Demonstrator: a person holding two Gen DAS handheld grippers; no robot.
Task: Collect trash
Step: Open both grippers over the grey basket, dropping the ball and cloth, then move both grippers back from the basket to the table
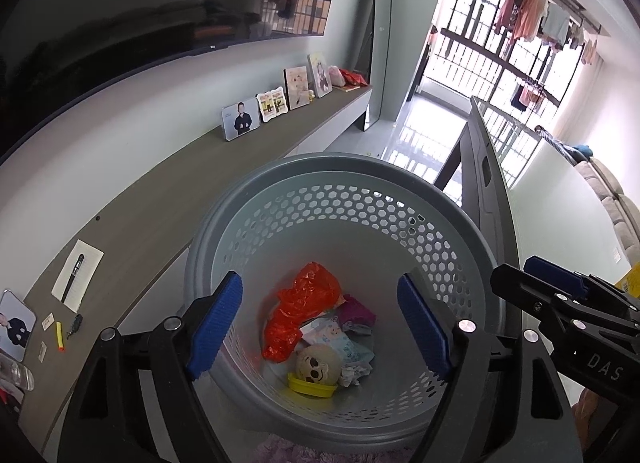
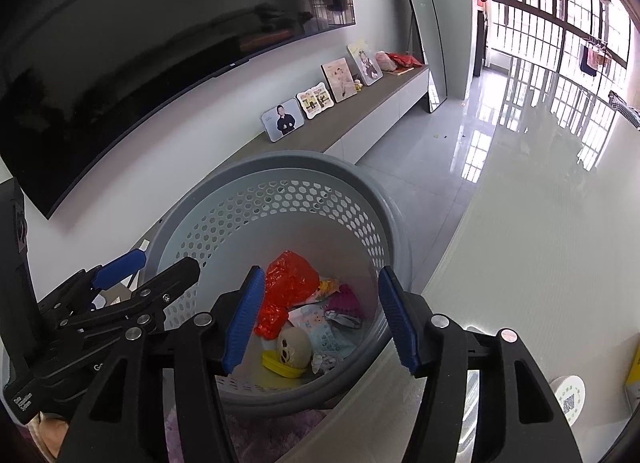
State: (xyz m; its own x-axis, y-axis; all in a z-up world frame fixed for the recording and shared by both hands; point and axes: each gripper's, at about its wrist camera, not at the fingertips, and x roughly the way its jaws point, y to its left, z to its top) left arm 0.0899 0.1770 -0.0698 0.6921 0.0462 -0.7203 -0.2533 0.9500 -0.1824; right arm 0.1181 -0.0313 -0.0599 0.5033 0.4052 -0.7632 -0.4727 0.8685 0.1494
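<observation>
A grey perforated basket (image 1: 320,161) (image 2: 288,157) stands right below both grippers. Inside lie a crumpled red plastic bag (image 1: 304,303) (image 2: 288,279), a light blue wrapper (image 1: 344,343) (image 2: 328,337), a magenta wrapper (image 1: 358,311) (image 2: 346,299) and a round beige thing with a face (image 1: 318,363) (image 2: 294,345) on a yellow lid. My left gripper (image 1: 320,283) hangs over the basket mouth, open, with nothing between its blue pads. My right gripper (image 2: 320,275) is beside it on the right, open and holding nothing.
A long low console (image 1: 160,215) (image 2: 360,111) along the wall carries photo frames, a pen on paper (image 1: 74,277) and small bits. A television hangs above it. A white table (image 2: 520,263) is right of the basket, a purple rug (image 2: 260,435) lies under it.
</observation>
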